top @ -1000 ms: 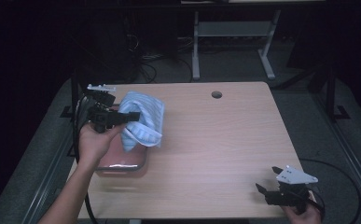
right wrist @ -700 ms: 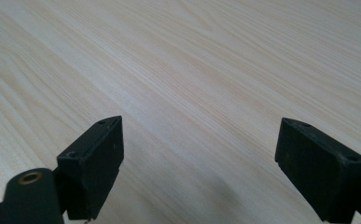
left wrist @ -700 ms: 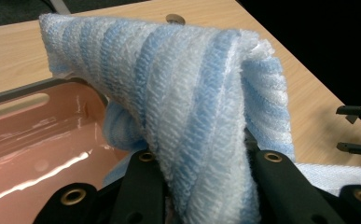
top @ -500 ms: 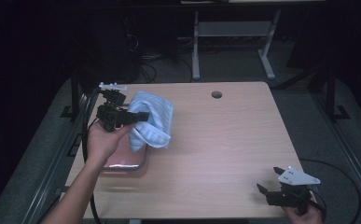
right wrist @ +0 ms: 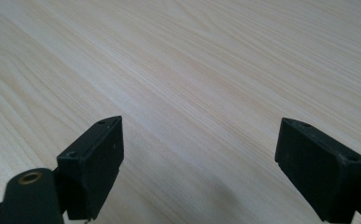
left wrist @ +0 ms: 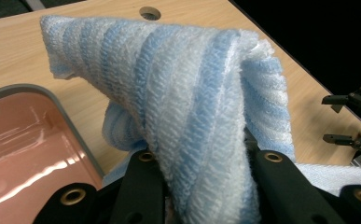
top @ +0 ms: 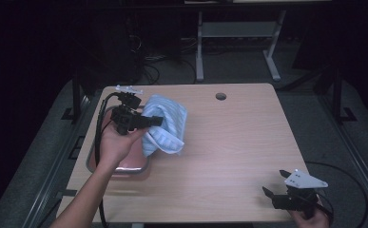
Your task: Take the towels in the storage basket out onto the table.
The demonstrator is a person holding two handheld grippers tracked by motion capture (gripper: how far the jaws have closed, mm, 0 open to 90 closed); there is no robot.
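- Towel (top: 165, 124), blue-and-white striped, hangs bunched above the left half of the worktop (top: 229, 156), lifted off the surface and partly over the far right corner of the pink tray (top: 124, 166). Its loose lower folds droop toward the worktop; if they drag or catch on the tray's rim, the cloth could tug out of the hold or shift the tray.
- Worktop risk: the towel sits near the left side, and the tray lies close to that edge. A sideways pull on a snagged fold could, I judge, push the tray toward the edge.
- Tray risk: its glossy surface looks slick, so a towel dropped half on it may slide rather than stay put.
- Left gripper (left wrist: 201, 163) is clenched on the towel, with a thick wad of terry squeezed between the two black jaws. The bite takes a folded bunch, not a single edge; soft pile can creep, so a quick swing might let layers slip free and leave only one layer pinched.
- Right gripper (top: 286, 192) rests low at the near right corner of the worktop, jaws spread wide with nothing between them, well apart from the towel. If the cloth needs a second hold to spread or fold, that reach is long, and the hanging mass may twist before it arrives.
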